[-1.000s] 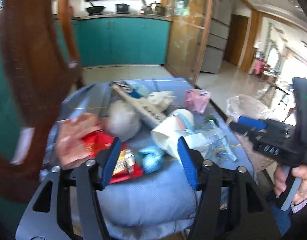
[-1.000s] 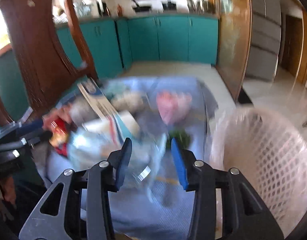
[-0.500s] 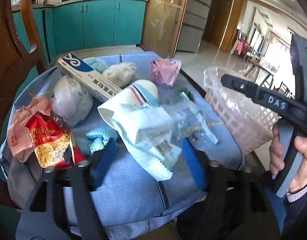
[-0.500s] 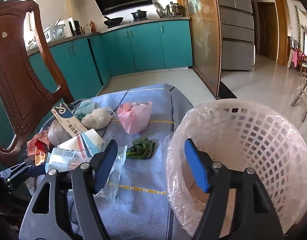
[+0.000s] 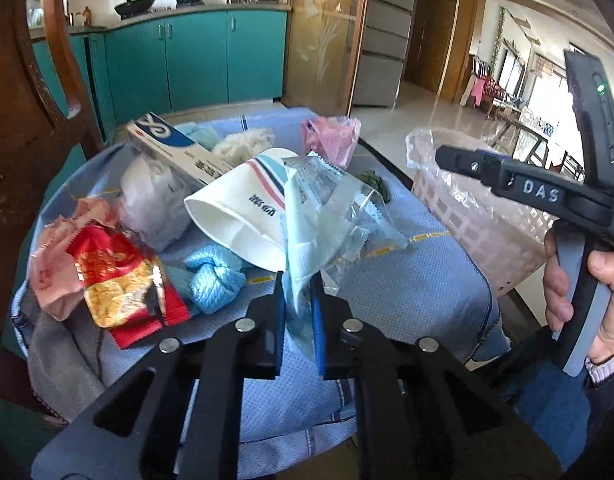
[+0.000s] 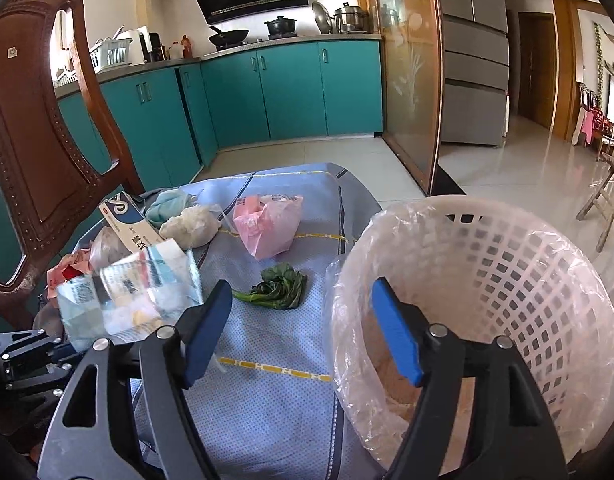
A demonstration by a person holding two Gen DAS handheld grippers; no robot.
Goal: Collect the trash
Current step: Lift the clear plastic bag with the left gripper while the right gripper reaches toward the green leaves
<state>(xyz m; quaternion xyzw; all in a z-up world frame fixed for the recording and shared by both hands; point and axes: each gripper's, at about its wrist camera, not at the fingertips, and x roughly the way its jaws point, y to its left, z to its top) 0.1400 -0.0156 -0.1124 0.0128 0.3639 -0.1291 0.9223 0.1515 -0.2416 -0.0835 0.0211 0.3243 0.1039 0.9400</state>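
Versus half a second ago: left claw (image 5: 297, 304) was spread wide around the clear plastic wrapper (image 5: 327, 216); its blue pads now stand nearly together, clamped on the wrapper's lower end, and the wrapper rises from them in front of the paper cup (image 5: 243, 212). In the right wrist view the wrapper (image 6: 127, 296) is motion-blurred, so whether it has left the cloth cannot be judged. Right claw (image 6: 303, 332) unchanged: fingers wide apart, holding nothing, one finger over the blue cloth (image 6: 267, 380), the other in front of the basket's (image 6: 547, 280) rim. Basket: white lattice plastic, lined with a clear bag (image 6: 347, 320), standing at the right edge of the cloth-covered counter; nothing of the trash visible inside, only the liner and what may be the basket floor, view partly blocked by the claw. Trash on the cloth: long white-and-blue box (image 5: 175, 148), cup lying on its side with mouth toward the camera, red snack packet (image 5: 123, 280), pale blue knotted wad (image 5: 215, 276), white crumpled bag (image 5: 155, 200), pink bag (image 6: 267, 224), green leaf scrap (image 6: 279, 286) near the basket. Right hand (image 5: 587, 280) grips its tool's handle beside the basket.
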